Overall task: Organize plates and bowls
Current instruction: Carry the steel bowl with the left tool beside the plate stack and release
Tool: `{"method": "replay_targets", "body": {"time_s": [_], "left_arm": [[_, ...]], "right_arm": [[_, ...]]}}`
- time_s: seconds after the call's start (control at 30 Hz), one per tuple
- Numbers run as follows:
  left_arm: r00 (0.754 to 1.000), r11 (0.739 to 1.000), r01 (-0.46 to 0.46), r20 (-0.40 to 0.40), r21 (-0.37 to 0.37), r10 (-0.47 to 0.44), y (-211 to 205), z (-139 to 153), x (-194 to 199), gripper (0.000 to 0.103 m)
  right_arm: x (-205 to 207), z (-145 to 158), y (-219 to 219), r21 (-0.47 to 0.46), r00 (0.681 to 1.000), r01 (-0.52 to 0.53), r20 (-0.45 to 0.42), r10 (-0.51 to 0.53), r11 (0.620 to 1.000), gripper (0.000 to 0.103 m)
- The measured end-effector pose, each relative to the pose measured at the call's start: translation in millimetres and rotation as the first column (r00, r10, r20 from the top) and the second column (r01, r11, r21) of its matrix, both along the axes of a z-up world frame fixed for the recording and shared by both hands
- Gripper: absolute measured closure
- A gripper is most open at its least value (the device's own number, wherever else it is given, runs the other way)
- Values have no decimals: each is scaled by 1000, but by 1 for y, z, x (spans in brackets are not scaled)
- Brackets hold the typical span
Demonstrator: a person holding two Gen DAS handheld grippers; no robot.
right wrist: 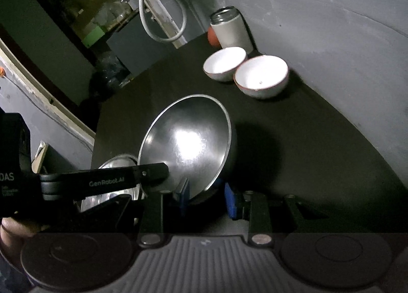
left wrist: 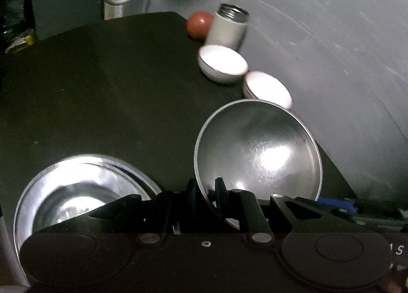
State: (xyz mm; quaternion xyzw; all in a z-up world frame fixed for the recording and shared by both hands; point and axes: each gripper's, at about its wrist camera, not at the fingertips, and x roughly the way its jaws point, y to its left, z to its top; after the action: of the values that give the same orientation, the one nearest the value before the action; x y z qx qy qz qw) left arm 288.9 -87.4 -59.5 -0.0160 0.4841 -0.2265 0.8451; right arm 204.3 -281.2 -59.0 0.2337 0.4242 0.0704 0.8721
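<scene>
1. Left claw [left wrist: 207,197] is clamped on the rim of a tilted steel bowl [left wrist: 257,152], raised off the dark surface [left wrist: 102,89].
2. Right claw [right wrist: 207,198] stands partly open around that bowl's lower edge.
3. Two white bowls [right wrist: 261,75] sit beyond, near the wall.

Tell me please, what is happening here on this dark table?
A person is sorting dishes with two handheld claws. The left claw is shut on the rim of a tilted steel bowl, lifted beside a steel plate on the dark table. The right claw is open next to the same bowl, holding nothing. Two white bowls sit side by side near the wall, with a white flask behind them.
</scene>
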Motion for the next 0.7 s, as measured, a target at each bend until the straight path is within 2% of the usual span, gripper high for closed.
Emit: {"method": "replay_targets", "body": {"time_s": [0.23,0.7], "left_arm": [[998,998,62,-22,16,-62,-3,-4,-25,86],[992,993,112,-68,45,-109,-10,-16,-30,85]], "right_arm": [[-20,-1,1,-11,999,8,-46,-9,1000,70],[-29,-11,0,-3,993,32,-110,-32,999,70]]}}
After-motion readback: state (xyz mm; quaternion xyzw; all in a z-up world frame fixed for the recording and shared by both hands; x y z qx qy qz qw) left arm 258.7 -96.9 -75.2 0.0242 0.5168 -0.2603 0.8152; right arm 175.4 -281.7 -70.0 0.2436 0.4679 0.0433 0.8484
